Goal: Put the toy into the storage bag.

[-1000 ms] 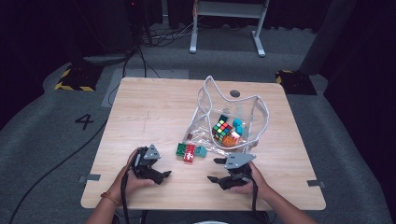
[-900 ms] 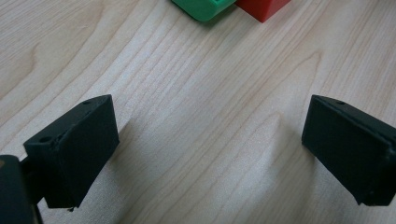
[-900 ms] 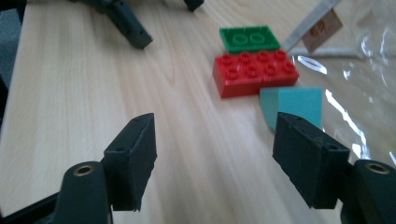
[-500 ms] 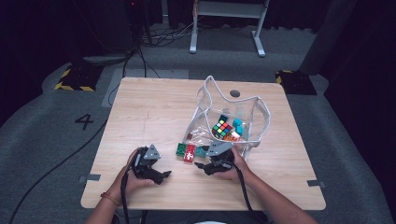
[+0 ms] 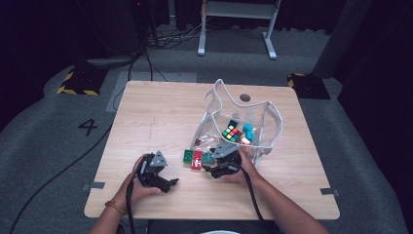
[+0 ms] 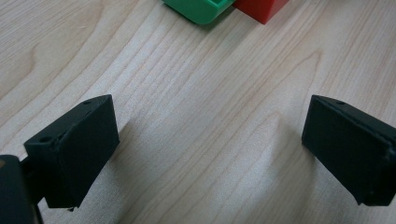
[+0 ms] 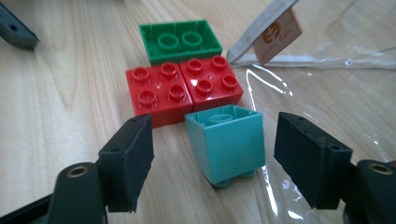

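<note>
Closing in on the teal block (image 7: 227, 141), the right gripper (image 7: 212, 158) has its jaws standing apart on either side of it, neither pad touching plastic; they have just been opening a little, with the block between them. The block lies upside down, hollow underside up and studs on the wood, near the middle of the table's (image 5: 160, 117) near half, just beside the mouth of the clear plastic bag (image 5: 265, 122). Touching it on the far side is the red block (image 7: 180, 91), two square pieces side by side, and beyond that the green block (image 7: 180, 42), also hollow side up. The bag's loose film spreads out next to the teal block, its paper tag (image 7: 279, 35) lifted near the green one; inside the bag, a puzzle cube (image 5: 232, 132) and a few other coloured pieces sit toward the table's right side.

The left gripper (image 5: 165, 184) rests low over bare wood toward the near left, jaws wide open with nothing between them.

The step in hand looks like a pick of the teal block, probably to bag it with the rest. The next move calls for easing forward until the pads cover the block's side walls, then squeezing squarely so it does not tip on its studs, nudge the red block, or trap the film.
</note>
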Demonstrator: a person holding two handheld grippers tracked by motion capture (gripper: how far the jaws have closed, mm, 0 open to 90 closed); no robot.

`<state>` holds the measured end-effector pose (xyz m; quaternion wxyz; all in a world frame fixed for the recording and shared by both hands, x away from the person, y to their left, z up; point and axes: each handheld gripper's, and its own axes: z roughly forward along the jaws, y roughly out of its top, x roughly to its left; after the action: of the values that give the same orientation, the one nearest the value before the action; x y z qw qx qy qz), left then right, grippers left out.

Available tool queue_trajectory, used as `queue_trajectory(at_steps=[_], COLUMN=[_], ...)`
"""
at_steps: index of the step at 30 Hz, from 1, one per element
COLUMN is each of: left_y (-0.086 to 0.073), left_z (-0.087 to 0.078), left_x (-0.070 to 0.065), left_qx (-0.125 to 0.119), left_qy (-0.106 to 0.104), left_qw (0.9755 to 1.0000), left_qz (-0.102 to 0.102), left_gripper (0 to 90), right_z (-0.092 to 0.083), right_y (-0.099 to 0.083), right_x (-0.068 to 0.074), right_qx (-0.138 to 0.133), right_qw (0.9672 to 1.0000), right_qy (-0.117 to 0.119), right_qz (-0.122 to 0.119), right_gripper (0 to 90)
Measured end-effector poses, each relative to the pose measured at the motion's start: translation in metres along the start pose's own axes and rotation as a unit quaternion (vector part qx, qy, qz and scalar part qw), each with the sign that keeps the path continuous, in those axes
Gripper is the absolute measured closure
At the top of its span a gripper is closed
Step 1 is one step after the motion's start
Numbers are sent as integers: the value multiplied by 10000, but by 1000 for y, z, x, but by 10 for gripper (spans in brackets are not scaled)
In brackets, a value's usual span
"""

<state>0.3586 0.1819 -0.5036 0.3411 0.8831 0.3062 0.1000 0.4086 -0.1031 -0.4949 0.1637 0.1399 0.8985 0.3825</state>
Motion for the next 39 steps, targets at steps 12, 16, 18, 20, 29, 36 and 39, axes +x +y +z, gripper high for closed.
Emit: queue_trajectory(at_steps=[12, 16, 18, 20, 29, 36, 39], left_y=[0, 0, 0, 0, 0, 0, 0], left_z=[0, 0, 0, 0, -1, -1, -1], left_x=[0, 0, 0, 0, 0, 0, 0], left_qx=[5, 1, 7, 7, 32, 29, 28], left_qy=[0, 2, -2, -7, -2, -23, -24], left_qw=[10000, 10000, 10000, 10000, 10000, 10000, 10000], left_qz=[2, 1, 2, -2, 37, 44, 43], left_gripper=[39, 39, 39, 39, 40, 42, 42], right_z=[7, 3, 1, -2, -26, -48, -58], right_y=[-1, -4, -5, -6, -10, -13, -18], right_x=[-3, 0, 1, 4, 16, 19, 17], right_qx=[-20, -45, -67, 4, -271, -209, -251], right_qw=[9988, 9974, 9973, 9969, 9937, 9949, 9951], right_qy=[472, 655, 702, 771, 1045, 934, 870], right_qz=[162, 305, 187, 184, 299, 323, 396], right_gripper=[446, 550, 583, 588, 591, 591, 592])
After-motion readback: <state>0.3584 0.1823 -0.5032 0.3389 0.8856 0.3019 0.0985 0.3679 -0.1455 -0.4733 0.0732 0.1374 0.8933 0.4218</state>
